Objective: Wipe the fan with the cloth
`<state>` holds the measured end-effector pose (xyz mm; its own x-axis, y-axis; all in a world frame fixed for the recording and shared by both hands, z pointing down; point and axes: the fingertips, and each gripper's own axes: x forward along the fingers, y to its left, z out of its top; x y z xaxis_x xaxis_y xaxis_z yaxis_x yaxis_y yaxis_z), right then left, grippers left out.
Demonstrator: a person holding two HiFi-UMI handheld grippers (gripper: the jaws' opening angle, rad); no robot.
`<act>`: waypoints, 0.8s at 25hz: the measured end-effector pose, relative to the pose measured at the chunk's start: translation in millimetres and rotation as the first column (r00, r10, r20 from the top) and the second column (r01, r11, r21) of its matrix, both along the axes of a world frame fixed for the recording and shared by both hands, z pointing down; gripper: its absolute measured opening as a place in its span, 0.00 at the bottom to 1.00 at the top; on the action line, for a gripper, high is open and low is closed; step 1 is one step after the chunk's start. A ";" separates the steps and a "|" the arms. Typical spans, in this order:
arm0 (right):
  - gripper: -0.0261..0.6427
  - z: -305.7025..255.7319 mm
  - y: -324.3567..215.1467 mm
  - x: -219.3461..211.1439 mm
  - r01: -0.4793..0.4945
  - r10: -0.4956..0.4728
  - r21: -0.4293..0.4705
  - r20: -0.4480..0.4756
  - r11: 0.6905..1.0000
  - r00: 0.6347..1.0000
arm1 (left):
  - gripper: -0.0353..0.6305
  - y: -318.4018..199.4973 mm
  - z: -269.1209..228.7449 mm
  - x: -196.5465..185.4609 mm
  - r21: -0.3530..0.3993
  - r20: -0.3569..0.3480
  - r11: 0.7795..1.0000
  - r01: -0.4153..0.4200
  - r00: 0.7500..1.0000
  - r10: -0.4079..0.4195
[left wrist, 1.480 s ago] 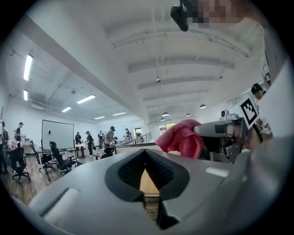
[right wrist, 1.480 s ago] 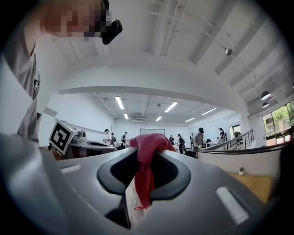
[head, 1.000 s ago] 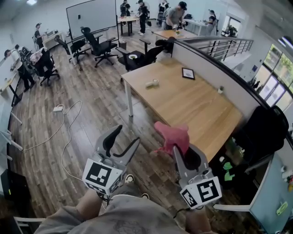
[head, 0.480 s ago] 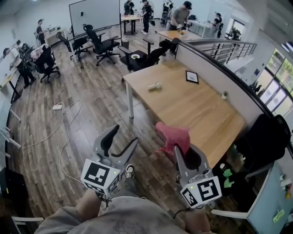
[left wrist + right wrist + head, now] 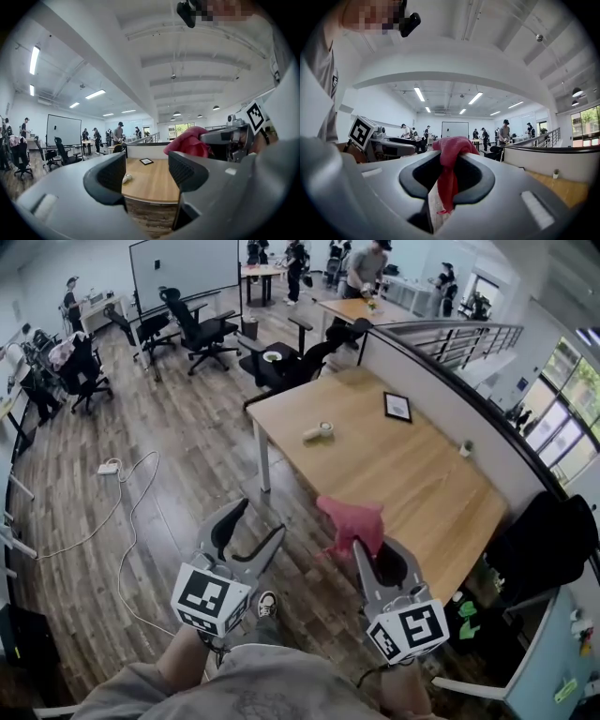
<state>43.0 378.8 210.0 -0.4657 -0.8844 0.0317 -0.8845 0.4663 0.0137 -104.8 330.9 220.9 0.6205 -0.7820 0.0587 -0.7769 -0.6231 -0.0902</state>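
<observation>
Open office, wood floor [image 5: 187, 465], long wooden table [image 5: 403, 474] ahead. Head view: left gripper [image 5: 259, 521] spread, empty. Right gripper [image 5: 367, 542] is beside it, pink cloth [image 5: 354, 519] bunched at its tips, seen against the table's near edge. Left gripper view: jaws just opened wider, nothing between. Right gripper view: jaws pinched on cloth, tail hanging down.

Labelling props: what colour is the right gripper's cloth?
It's a pinkish-red crumpled fabric cloth; clearest in the right gripper view.
</observation>
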 end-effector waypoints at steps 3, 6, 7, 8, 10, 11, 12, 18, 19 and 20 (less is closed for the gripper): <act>0.16 2.4 -38.3 -7.3 -0.021 0.021 -0.021 -0.011 1.000 1.000 | 0.48 -41.6 5.1 -6.5 -0.020 0.017 1.000 -0.021 1.000 0.021; 0.16 3.2 -77.8 -15.9 -0.047 0.046 -0.037 -0.024 0.998 0.999 | 0.48 -84.2 7.4 -14.9 -0.035 0.032 0.998 -0.044 0.999 0.045; 0.16 3.7 -91.1 -19.6 -0.056 0.054 -0.042 -0.029 0.998 0.998 | 0.48 -98.2 7.8 -18.5 -0.038 0.035 0.998 -0.052 0.998 0.054; 0.16 4.4 -103.8 -23.5 -0.064 0.062 -0.046 -0.032 0.997 0.998 | 0.48 -111.6 8.2 -22.4 -0.041 0.038 0.997 -0.061 0.997 0.062; 0.16 7.0 -127.2 -30.7 -0.080 0.078 -0.053 -0.039 0.995 0.996 | 0.48 -136.2 9.7 -30.3 -0.045 0.043 0.996 -0.075 0.996 0.077; 0.16 8.8 -137.7 -33.6 -0.088 0.086 -0.057 -0.043 0.994 0.995 | 0.48 -147.4 10.6 -33.9 -0.046 0.046 0.996 -0.081 0.995 0.083; 0.16 10.8 -147.6 -36.4 -0.096 0.093 -0.061 -0.046 0.994 0.995 | 0.48 -158.0 11.7 -37.4 -0.047 0.049 0.995 -0.087 0.995 0.089; 0.16 28.7 -197.6 -49.3 -0.135 0.129 -0.112 -0.059 0.984 0.990 | 0.48 -210.0 24.8 -50.5 -0.090 0.049 0.989 -0.118 0.991 0.122; 0.16 33.0 -203.5 -48.5 -0.141 0.135 -0.124 -0.061 0.982 0.989 | 0.48 -216.1 28.7 -49.4 -0.100 0.047 0.987 -0.125 0.990 0.130; 0.16 37.5 -208.5 -46.9 -0.148 0.141 -0.135 -0.065 0.980 0.988 | 0.48 -221.4 32.7 -47.5 -0.106 0.047 0.986 -0.131 0.989 0.137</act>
<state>-3.9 170.3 247.4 -0.3274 -0.9274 0.1808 -0.9425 0.3342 0.0078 -152.3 109.5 253.6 0.7131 -0.6801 0.1703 -0.6813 -0.7295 -0.0603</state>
